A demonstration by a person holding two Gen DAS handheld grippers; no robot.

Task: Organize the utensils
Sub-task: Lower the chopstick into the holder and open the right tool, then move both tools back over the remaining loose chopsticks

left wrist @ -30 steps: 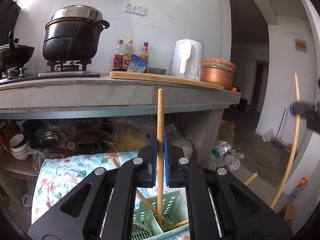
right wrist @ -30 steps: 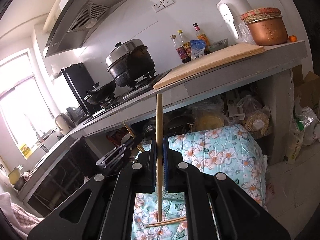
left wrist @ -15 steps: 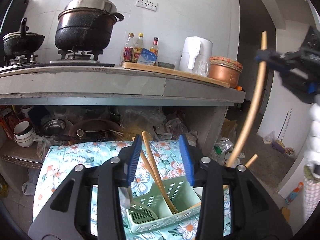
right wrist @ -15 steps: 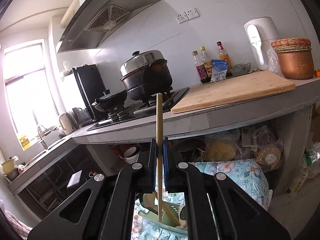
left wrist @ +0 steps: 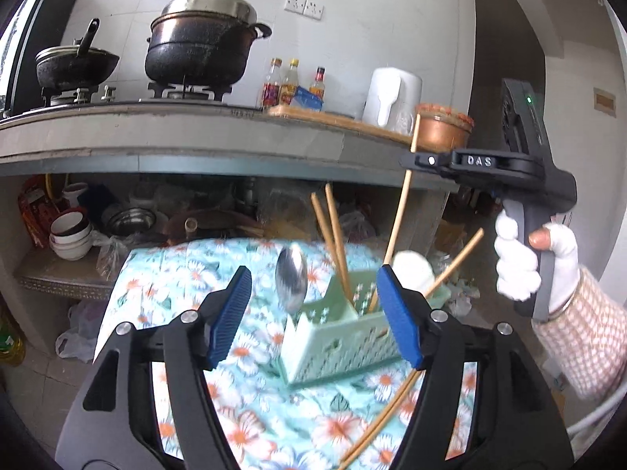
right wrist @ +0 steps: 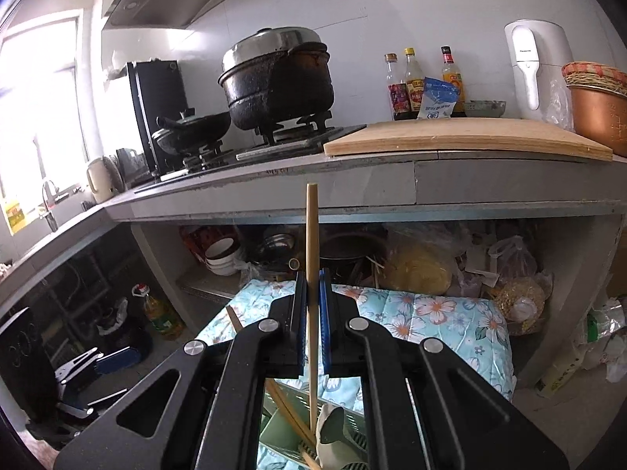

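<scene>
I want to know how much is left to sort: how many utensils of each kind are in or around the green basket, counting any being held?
Chopsticks: 5 (one clamped in the right gripper, one lying on the floral cloth)
Metal spoon: 1
White spoon: 1
Total: 7

Basket [left wrist: 345,346] on cloth [left wrist: 176,278], chopsticks [left wrist: 333,243] and spoon [left wrist: 291,280] inside, loose chopstick [left wrist: 382,419] beside it
</scene>
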